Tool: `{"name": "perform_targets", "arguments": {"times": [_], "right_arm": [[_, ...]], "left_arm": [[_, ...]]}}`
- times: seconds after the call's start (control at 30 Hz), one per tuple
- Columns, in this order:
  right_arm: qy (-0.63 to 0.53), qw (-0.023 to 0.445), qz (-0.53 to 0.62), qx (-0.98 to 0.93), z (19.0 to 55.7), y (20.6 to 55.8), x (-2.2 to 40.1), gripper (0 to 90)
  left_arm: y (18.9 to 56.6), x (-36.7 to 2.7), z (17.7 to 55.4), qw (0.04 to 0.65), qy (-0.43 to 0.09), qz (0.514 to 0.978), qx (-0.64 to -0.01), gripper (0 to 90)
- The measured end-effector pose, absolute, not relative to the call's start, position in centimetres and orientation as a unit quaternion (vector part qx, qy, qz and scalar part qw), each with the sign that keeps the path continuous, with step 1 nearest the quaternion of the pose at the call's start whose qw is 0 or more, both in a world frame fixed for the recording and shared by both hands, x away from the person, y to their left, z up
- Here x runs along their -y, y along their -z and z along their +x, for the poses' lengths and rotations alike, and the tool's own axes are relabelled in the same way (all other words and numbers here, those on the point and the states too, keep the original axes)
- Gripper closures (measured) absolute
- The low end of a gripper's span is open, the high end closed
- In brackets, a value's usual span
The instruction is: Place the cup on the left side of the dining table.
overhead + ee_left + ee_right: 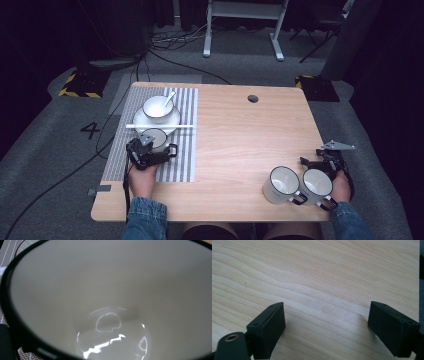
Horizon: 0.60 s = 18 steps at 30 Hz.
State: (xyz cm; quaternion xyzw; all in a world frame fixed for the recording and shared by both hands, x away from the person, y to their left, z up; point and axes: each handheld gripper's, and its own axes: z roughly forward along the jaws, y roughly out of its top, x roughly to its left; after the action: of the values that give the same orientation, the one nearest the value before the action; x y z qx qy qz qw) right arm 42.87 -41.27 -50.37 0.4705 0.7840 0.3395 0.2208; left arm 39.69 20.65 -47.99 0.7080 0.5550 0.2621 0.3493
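At a wooden desk (240,150), I hold a claw in each hand. My left claw (150,150) sits at a white, black-rimmed mug (155,137) on the striped mat (182,160), just in front of a plate (172,122) that carries a bowl (157,107) with a spoon (168,98); a white stick (187,126) lies across the plate's near edge. From the left gripper view I look straight into the mug (112,302), its glossy bottom catching the light, and I cannot tell whether this claw is spread or pinching the rim. My right claw (327,327) is spread wide over bare wood near the desk's right edge. Two more mugs (284,182) stand side by side, touching, just beside my right hand (341,186).
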Motion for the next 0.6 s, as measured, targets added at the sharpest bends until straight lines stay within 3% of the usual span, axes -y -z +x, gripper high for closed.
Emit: {"name": "perform_targets", "arguments": {"times": [0.6], "right_arm": [[-0.339, 0.221, 0.47, -0.784, 42.85, 50.37, 41.27, 14.4]], "left_arm": [[47.68, -20.5, 39.02, 0.324, -0.247, 0.712, -0.573, 2.5]]}}
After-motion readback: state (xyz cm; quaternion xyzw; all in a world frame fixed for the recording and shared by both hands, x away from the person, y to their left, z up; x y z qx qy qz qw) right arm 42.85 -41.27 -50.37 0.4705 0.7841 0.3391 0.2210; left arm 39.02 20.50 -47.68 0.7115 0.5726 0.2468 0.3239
